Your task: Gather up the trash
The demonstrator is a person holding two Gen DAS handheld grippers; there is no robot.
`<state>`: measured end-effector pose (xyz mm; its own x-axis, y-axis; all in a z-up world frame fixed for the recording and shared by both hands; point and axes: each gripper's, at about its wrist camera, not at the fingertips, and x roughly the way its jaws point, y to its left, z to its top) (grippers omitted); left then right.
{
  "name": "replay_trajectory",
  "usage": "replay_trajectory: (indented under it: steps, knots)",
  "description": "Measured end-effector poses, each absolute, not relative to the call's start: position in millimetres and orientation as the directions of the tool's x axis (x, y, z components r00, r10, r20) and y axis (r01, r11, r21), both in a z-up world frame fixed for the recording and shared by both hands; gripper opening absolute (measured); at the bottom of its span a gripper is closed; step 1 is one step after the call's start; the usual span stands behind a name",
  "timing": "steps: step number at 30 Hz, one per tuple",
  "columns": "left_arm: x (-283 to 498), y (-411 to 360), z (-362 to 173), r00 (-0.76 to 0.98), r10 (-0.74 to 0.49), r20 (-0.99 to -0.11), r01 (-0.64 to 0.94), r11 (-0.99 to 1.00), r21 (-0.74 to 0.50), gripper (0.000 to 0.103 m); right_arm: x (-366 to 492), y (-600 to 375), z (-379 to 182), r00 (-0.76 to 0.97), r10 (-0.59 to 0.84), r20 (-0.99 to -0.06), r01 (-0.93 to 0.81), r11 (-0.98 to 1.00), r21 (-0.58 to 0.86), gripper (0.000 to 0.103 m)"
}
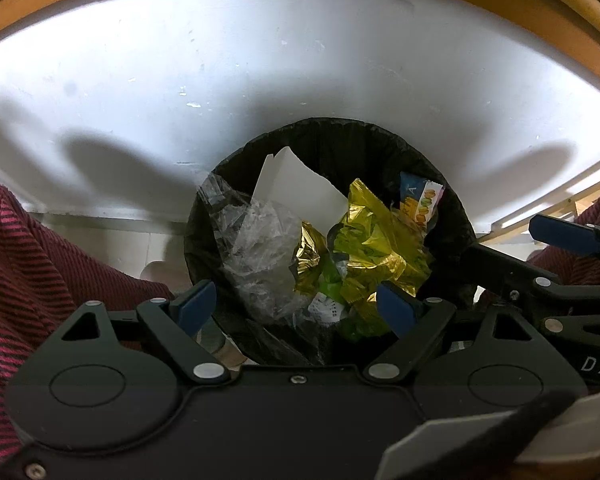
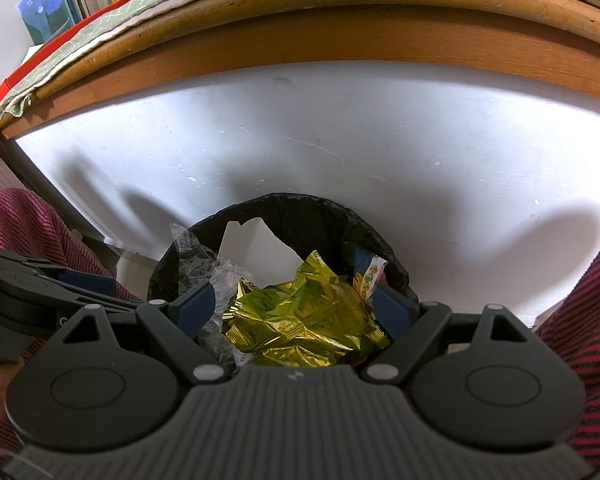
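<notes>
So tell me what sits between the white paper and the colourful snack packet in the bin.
The crumpled gold wrapper lies between the white paper and the colourful snack packet, inside the black-lined bin. The left wrist view shows it best.

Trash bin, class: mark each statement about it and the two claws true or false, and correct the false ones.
1. The trash bin has a black liner. True.
2. The bin is empty. False: it holds a gold wrapper, clear plastic and white paper.
3. The left claw grips the wrapper. False: it is open, holding nothing.
4. The right claw is open. True.
5. The bin stands by a white panel. True.
</notes>
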<state>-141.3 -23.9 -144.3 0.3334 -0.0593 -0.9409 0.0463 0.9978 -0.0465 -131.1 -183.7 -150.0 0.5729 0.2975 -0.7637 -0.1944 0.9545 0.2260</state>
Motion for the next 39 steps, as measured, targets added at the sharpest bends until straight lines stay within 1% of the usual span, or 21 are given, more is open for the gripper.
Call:
replay_trajectory:
  steps: [39]
  knots:
    - [-143.4,-23.6,-144.5,0.336,-0.070,-0.939,0.045,0.997,-0.058,0.087,-134.4,-181.7,-150.8,0.573,0.298,-0.764,-0.193,0.954,0.228,0.093]
